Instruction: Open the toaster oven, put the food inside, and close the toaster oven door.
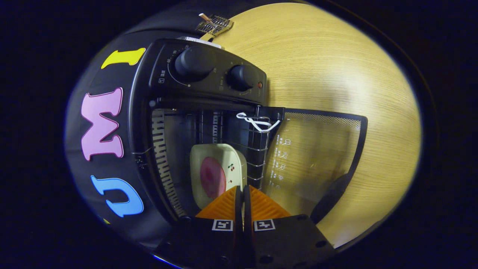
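Note:
The black toaster oven (pixel 209 80) stands on the wooden table with its glass door (pixel 313 157) swung fully open. A cream plate (pixel 209 157) with a small cherry print lies inside the oven cavity, carrying a round pink slice of food (pixel 213 177). My gripper (pixel 242 188) reaches into the oven mouth. Its orange fingers (pixel 224 205) are pressed almost together on the plate's near rim, with only a thin dark slit between them. The rim itself is hidden where the tips meet it.
Two black knobs (pixel 194 63) sit on the oven's control panel. A white cord (pixel 257 121) is tied to the wire rack (pixel 259 149) at the door hinge. The door's dark handle (pixel 330 198) juts out beside my fingers. Bare wooden tabletop (pixel 336 67) spreads beyond the door.

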Demonstrator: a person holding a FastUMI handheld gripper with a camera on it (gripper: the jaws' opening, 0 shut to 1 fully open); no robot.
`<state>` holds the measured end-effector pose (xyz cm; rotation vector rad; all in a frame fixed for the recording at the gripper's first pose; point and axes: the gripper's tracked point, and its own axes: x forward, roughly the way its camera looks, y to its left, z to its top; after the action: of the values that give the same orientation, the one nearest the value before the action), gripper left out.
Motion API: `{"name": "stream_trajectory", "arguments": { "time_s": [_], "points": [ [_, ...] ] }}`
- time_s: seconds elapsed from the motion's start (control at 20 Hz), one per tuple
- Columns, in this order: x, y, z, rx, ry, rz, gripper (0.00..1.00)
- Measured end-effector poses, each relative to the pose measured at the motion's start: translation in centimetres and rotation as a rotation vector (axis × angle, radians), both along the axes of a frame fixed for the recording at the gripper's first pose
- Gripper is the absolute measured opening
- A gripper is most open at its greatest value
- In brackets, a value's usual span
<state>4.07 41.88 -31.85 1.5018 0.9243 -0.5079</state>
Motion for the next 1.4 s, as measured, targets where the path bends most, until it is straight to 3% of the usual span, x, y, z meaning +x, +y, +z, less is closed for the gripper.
{"name": "stream_trajectory", "arguments": {
  "time_s": [0.35, 0.55, 0.75, 0.85, 0.9, 1.1, 1.25, 1.4],
  "points": [
    [2.1, 0.7, -0.4, 0.018, -0.009, -0.054, 0.06],
    [2.6, 0.5, -0.2, 0.071, -0.051, -0.103, 0.13],
    [2.8, -0.1, 1.2, 0.079, -0.114, -0.086, 0.44],
    [2.5, -0.1, 1.9, 0.085, -0.131, -0.053, 0.57],
    [2.0, -0.3, 2.1, 0.074, -0.132, -0.029, 0.7],
    [0.2, -1.4, 3.3, 0.019, -0.172, 0.077, 0.98],
    [-1.4, -2.9, 4.8, -0.017, -0.198, 0.142, 0.98],
    [-4.1, -2.7, 5.9, -0.075, -0.23, 0.308, 0.98]
  ]
}}
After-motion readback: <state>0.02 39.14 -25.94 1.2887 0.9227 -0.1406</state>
